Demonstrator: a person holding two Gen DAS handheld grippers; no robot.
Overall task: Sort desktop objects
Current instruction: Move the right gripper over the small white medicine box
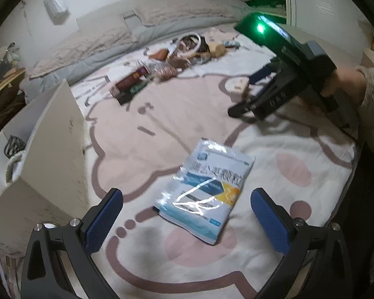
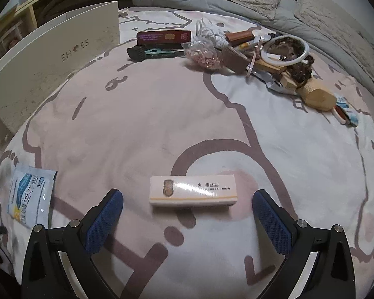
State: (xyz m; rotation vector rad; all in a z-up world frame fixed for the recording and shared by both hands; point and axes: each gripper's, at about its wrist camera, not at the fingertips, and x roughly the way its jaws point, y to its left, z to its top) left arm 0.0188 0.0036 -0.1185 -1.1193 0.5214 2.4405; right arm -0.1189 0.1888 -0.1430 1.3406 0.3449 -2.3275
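Note:
A blue and white foil sachet lies flat on the pink blanket, just ahead of my open, empty left gripper. It also shows at the left edge of the right wrist view. A cream matchbox lies crosswise between the spread fingers of my open, empty right gripper. In the left wrist view the right gripper hovers over the same cream box. A white shoe box stands at the left, also seen in the right wrist view.
A pile of small objects lies at the far side: a dark red box, a bag of pink beads, a white ring, a wooden piece. Grey bedding rises behind it.

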